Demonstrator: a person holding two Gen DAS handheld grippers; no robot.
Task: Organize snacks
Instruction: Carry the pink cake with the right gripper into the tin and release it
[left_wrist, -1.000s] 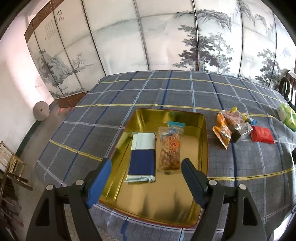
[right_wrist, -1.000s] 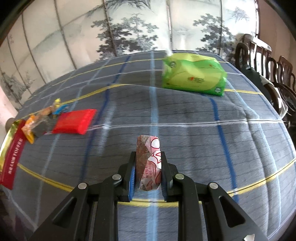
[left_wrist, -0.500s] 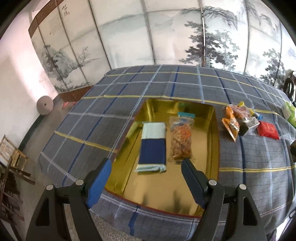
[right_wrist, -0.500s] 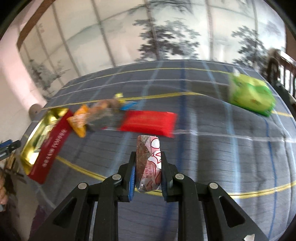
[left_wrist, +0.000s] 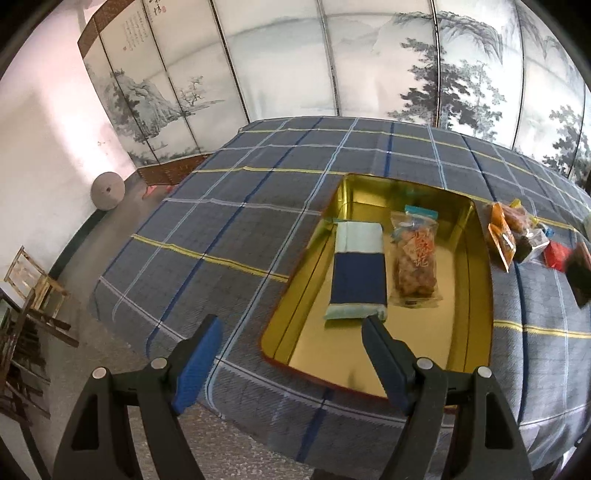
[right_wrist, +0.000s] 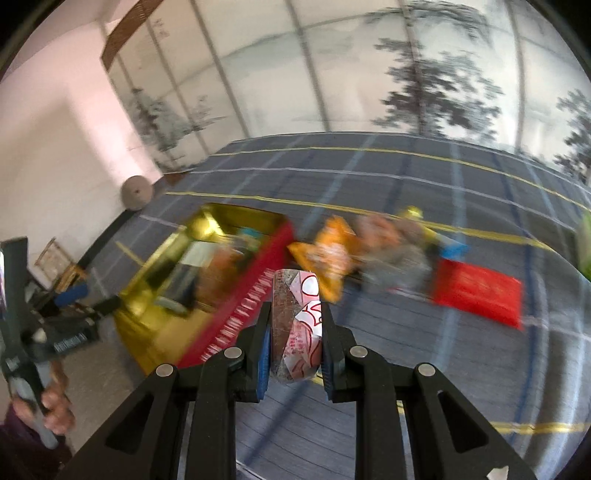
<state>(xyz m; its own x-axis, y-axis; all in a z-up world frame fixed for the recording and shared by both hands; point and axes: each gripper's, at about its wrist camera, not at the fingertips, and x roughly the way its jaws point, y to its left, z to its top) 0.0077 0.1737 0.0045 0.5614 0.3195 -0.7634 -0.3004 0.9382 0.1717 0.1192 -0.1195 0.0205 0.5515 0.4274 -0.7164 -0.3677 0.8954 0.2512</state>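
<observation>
Since 1 s ago: R view swung from green pack toward tin, now motion-blurred; L view slid so tin sits right of centre, more floor showing at left. Wrapped snack same spot between R pads throughout

R gripper: narrow, clamped on red/white wrapped snack, pads pressing both sides, snack upright in grip, raised off the tablecloth

L gripper: wide, nothing between pads, hanging over near edge of table, right finger overlapping near-left part of gold tin in view. Also seen at far left of R view, w/ a hand on its handle

Tin: open, gold inside, red outer wall, lying on plaid cloth toward table's near edge. Inside: blue/white pack flat on left, clear bag of orange-brown snacks just beside it on right, both lengthwise, far half of tin. Near half bare gold

On cloth just right of tin: orange sachet plus small heap of mixed clear/dark packs, touching each other. Red flat pack next, further right, near the heap. Green pack at right frame edge, only a sliver visible, well apart from tin

Bkgd: painted folding screen behind table's far edge, round disc leaning at wall on floor, wooden chairs at left
</observation>
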